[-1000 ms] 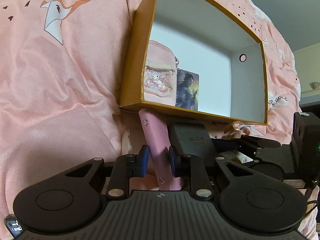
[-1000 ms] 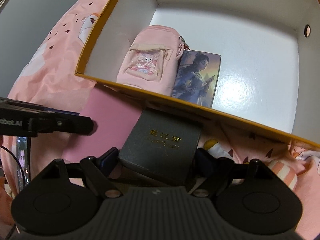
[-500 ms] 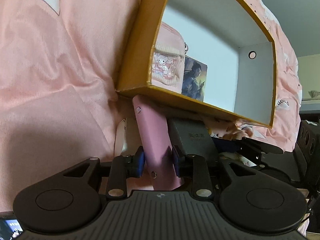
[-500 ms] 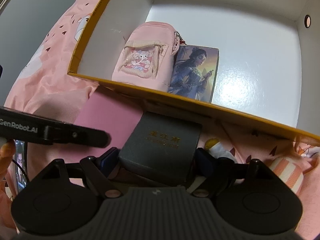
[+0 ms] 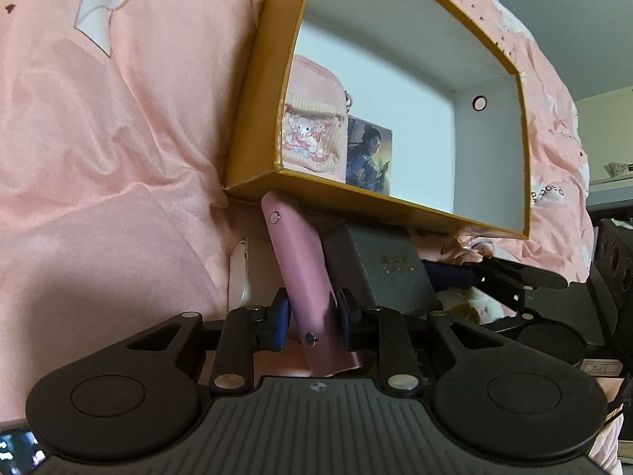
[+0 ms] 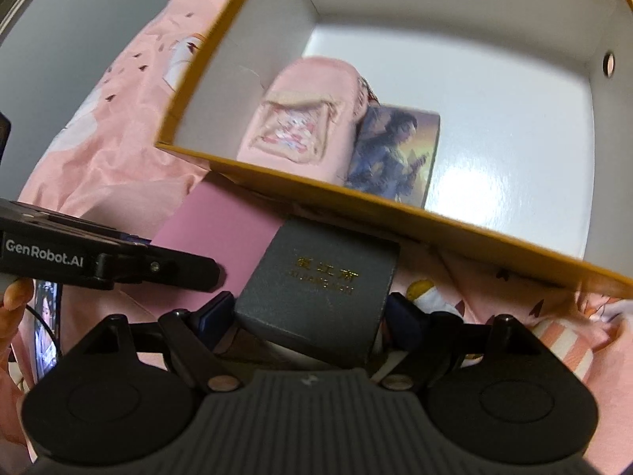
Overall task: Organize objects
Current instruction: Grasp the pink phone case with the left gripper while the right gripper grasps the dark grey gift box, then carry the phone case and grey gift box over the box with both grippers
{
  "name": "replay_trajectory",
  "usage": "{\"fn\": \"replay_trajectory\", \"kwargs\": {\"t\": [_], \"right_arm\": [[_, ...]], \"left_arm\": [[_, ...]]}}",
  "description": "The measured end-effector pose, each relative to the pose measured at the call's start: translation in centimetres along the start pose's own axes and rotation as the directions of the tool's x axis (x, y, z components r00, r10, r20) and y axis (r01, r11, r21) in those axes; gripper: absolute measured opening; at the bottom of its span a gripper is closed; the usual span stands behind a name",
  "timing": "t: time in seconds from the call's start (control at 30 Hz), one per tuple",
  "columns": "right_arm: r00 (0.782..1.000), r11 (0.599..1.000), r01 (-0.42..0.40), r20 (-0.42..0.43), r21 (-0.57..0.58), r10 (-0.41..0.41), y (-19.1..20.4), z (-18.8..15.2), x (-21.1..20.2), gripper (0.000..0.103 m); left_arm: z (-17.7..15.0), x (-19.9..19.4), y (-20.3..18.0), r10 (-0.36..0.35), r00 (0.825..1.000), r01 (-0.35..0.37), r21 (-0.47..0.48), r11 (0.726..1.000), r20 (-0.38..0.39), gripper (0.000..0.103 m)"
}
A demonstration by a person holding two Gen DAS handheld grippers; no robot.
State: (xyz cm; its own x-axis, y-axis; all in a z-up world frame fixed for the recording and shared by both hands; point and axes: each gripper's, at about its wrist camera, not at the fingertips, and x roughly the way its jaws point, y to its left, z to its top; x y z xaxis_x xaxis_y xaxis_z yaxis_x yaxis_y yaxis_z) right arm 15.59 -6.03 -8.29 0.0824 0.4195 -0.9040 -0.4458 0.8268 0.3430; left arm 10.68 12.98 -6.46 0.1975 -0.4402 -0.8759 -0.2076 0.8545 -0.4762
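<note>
Left hand-held gripper [image 5: 310, 318] clamped on pink case [image 5: 302, 277]; right hand-held gripper [image 6: 310, 312] clamped on grey gift box [image 6: 320, 281]; both just below yellow box [image 6: 395, 217] near wall; risk: items snag rim, tip box; pouch [image 6: 300, 122], card [image 6: 395, 146] may shift.

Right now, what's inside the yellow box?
Inside the yellow box: a pink pouch beside a picture card, the rest bare white floor. The near wall covers their lower ends.

pink case [image 5: 304, 277] upright, grey box [image 6: 320, 289] tilted
</note>
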Motion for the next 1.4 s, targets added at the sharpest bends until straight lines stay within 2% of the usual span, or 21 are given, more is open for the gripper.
{"fn": "replay_trajectory", "kwargs": {"t": [0.23,0.4,0.67,0.9,1.4], "right_arm": [[0.998,0.997,-0.020,0.050,-0.075,0.024,2.2,0.5,-2.6,0.083],[0.997,0.996,-0.028,0.065,-0.084,0.033,2.6,0.6,-3.8,0.083],[0.992,0.996,-0.049,0.113,-0.074,0.057,2.7,1.0,-6.2,0.083],[0.982,0.996,-0.037,0.183,-0.076,0.051,2.5,2.4,-8.3,0.082],[0.977,1.000,-0.021,0.210,-0.010,0.023,0.4,6.1,-7.5,0.081]], "left_arm": [[-0.8,-2.7,-0.4,-0.022,0.998,0.021,0.007,1.000,0.057,0.024],[-1.1,-5.0,-1.1,-0.022,0.994,0.018,0.036,0.999,0.111,0.020],[-0.4,-7.8,-2.4,-0.066,0.981,0.054,0.072,0.996,0.184,0.020],[1.1,-7.7,-4.1,-0.065,0.975,0.039,0.124,0.992,0.212,0.020],[6.7,-6.5,-5.5,-0.024,0.965,-0.024,0.177,0.984,0.262,0.020]]}}
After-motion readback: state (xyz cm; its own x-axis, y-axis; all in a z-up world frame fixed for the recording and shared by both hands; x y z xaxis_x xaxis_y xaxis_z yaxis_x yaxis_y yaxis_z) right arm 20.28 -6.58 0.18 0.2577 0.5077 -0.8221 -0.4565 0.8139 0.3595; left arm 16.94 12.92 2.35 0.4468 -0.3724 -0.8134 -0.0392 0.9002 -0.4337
